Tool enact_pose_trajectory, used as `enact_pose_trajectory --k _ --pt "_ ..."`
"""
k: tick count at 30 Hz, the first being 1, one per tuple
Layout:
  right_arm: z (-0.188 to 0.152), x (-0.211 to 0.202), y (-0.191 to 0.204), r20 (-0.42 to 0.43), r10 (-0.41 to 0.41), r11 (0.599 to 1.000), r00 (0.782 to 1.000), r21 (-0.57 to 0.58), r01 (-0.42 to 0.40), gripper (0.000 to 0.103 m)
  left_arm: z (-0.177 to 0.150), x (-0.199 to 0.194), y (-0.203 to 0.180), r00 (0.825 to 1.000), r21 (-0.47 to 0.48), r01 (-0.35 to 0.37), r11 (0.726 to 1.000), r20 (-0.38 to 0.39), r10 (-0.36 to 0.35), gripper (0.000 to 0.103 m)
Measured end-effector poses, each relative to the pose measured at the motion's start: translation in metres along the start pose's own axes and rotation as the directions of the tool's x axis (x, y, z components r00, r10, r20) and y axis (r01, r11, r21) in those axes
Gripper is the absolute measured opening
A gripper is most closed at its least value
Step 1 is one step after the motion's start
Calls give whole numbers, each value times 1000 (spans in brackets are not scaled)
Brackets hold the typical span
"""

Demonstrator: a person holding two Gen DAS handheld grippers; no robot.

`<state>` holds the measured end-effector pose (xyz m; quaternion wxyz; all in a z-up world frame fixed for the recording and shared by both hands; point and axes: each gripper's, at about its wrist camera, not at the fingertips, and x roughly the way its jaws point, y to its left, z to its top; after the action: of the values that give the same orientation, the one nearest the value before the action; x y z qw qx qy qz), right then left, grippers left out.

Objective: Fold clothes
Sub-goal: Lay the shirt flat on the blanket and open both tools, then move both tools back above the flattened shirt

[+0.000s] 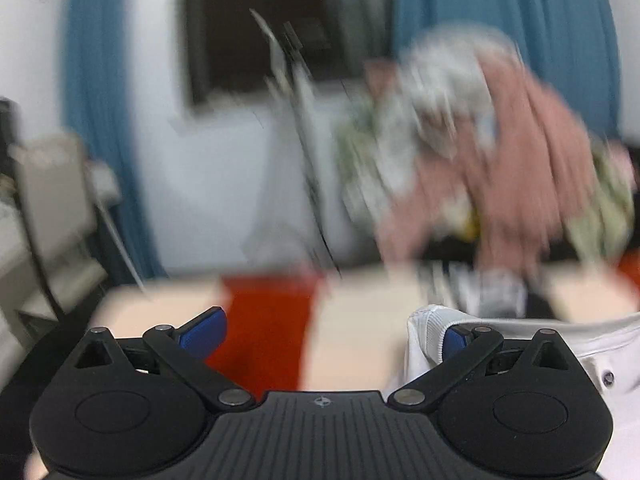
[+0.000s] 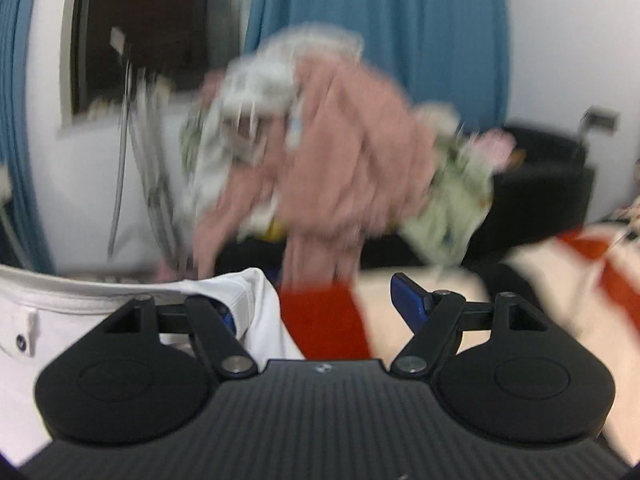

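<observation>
Claws [image 1: 332, 336] [image 2: 316, 304] both spread (white shirt [image 1: 520, 344] draped); armchair [image 2: 548, 176] only right view.

Blue curtains [image 2: 380, 20] hang beside a dark window [image 1: 260, 28] (blurred), above a red-and-cream cover [image 1: 264, 320].

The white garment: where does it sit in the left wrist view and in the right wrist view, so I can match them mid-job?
Left wrist view: the white garment fills the lower right, draped over the right finger of the left gripper.
Right wrist view: it fills the lower left, over the left finger of the right gripper.
Shared landmark: the heap of pink and floral clothes, centre-right in the left view, centre in the right.
</observation>
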<state>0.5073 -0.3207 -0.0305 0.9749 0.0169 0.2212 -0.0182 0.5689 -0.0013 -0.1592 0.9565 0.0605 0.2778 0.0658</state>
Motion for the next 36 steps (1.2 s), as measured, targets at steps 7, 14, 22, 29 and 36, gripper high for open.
enact_pose_trajectory --k 7,14,22,29,36 --pt "-15 67 12 -296 74 995 952 -45 -91 78 21 30 5 979 72 83 994 -190 -68 102" --pt "1 57 31 -471 194 975 861 -4 -223 81 65 -33 -12 962 147 193 970 -224 -158 103" --pt "-18 -58 34 -242 280 954 929 179 -241 81 50 -180 -13 974 -50 204 978 -95 -208 103" --pt "-67 -201 11 -72 298 952 952 97 -290 81 -23 -329 15 974 -127 222 967 76 -214 103" --pt "-109 -315 -9 4 291 955 957 59 -291 81 -91 -434 40 975 -55 181 982 138 -172 102"
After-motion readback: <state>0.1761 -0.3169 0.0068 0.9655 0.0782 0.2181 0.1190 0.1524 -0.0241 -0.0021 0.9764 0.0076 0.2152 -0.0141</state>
